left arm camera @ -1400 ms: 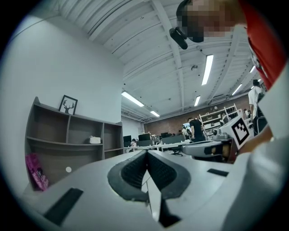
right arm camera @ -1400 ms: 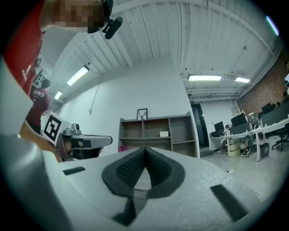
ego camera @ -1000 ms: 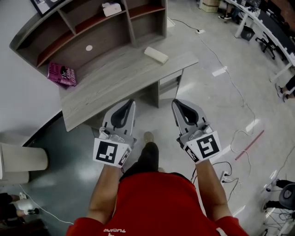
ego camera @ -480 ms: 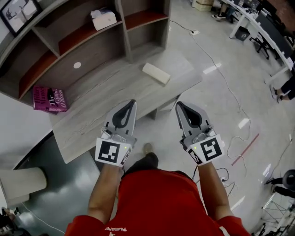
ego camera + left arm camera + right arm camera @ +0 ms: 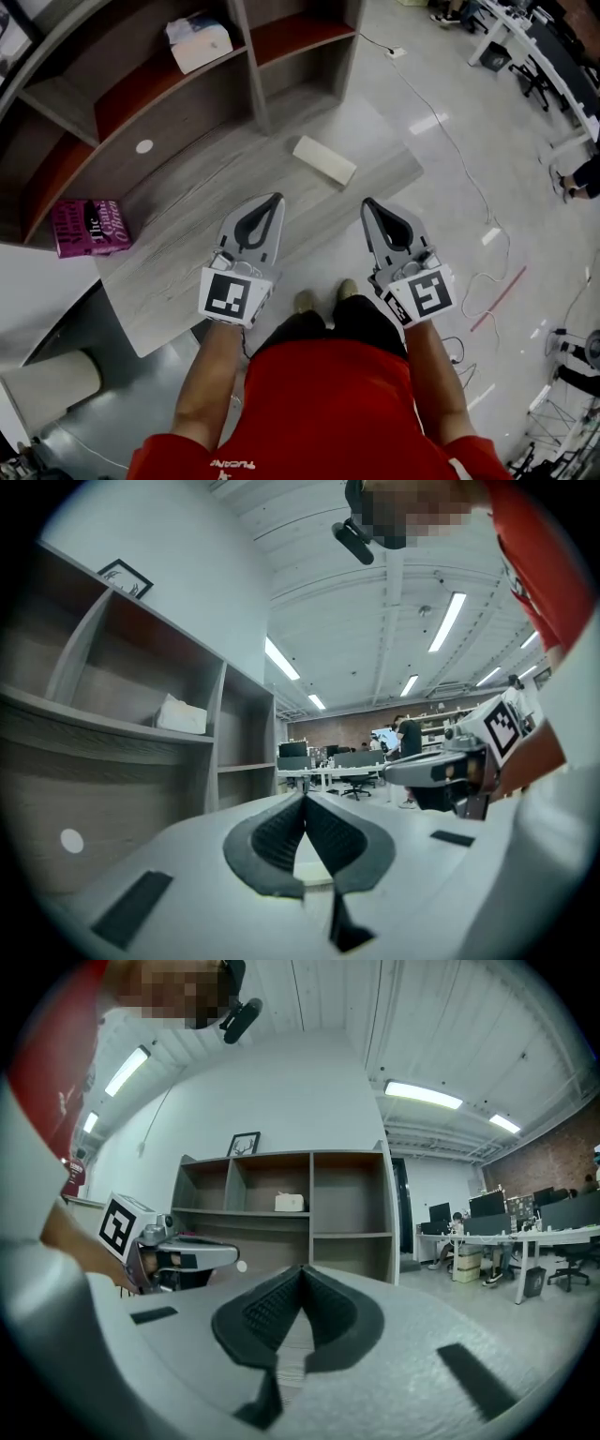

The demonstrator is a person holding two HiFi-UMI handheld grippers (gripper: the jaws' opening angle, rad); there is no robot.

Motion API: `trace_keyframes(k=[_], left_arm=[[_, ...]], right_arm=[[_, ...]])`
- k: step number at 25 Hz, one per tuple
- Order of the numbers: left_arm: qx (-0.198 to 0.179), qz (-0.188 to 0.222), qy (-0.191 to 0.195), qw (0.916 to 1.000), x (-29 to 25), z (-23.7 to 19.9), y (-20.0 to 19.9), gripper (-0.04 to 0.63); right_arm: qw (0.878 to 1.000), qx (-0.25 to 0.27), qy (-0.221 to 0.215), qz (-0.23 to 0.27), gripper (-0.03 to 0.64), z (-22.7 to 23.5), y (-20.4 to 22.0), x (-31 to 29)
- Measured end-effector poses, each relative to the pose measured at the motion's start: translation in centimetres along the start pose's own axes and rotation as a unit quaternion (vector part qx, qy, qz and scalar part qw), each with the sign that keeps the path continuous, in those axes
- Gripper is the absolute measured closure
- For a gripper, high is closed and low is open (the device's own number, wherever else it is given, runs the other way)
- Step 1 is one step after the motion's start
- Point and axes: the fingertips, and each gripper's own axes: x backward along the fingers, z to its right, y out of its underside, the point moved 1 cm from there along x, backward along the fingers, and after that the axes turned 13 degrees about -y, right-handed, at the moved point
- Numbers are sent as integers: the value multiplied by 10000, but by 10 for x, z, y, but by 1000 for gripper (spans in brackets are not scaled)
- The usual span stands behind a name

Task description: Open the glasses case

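The glasses case (image 5: 324, 159) is a cream oblong lying closed on the grey wooden desk (image 5: 187, 234), towards its right end. My left gripper (image 5: 276, 198) is shut and empty, with its tip over the desk, short of the case and left of it. My right gripper (image 5: 367, 202) is also shut and empty, at the desk's front edge below the case. Both point level at the desk, side by side. In the left gripper view the jaws (image 5: 304, 797) meet at the tip; in the right gripper view the jaws (image 5: 302, 1267) do the same.
A shelf unit (image 5: 253, 66) rises behind the desk, with a white tissue box (image 5: 199, 42) on one shelf. A pink book (image 5: 84, 228) lies at the desk's left end, and a small white disc (image 5: 143, 146) further back. Cables (image 5: 487, 202) run over the floor at right.
Both grippers have moved towards the desk, from over the floor to its front edge, still shut. The case now lies much closer ahead of them.
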Motion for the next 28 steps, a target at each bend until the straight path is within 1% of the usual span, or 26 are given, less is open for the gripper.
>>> trace_keyframes(k=[4, 7, 10, 16, 20, 23, 25, 28], left_arm=[[10, -132, -95, 9999, -17, -8, 9, 586], [-68, -230, -182, 9995, -32, -12, 15, 586], [-148, -357, -286, 9988, -49, -13, 24, 586], [-295, -499, -617, 9964, -90, -15, 50, 586], [-332, -920, -810, 9919, -113, -15, 74, 586], [-414, -1139, -962, 9880, -128, -19, 91, 586], [-446, -1330, -990, 9851, -136, -21, 103, 586], [-493, -1569, -980, 9815, -146, -25, 121, 586]], right_arm=[[9999, -28, -134, -97, 612, 16, 9, -17], [9995, 70, -259, -191, 612, 30, 17, -31], [9986, 124, -441, -274, 612, 45, 29, -44], [9953, 9, -858, -458, 612, 81, 56, -58], [9923, -74, -1136, -492, 612, 101, 70, -65], [9892, -205, -1310, -629, 612, 109, 81, -70], [9877, -270, -1371, -698, 612, 112, 87, -74], [9874, -329, -1350, -764, 612, 117, 95, -80]])
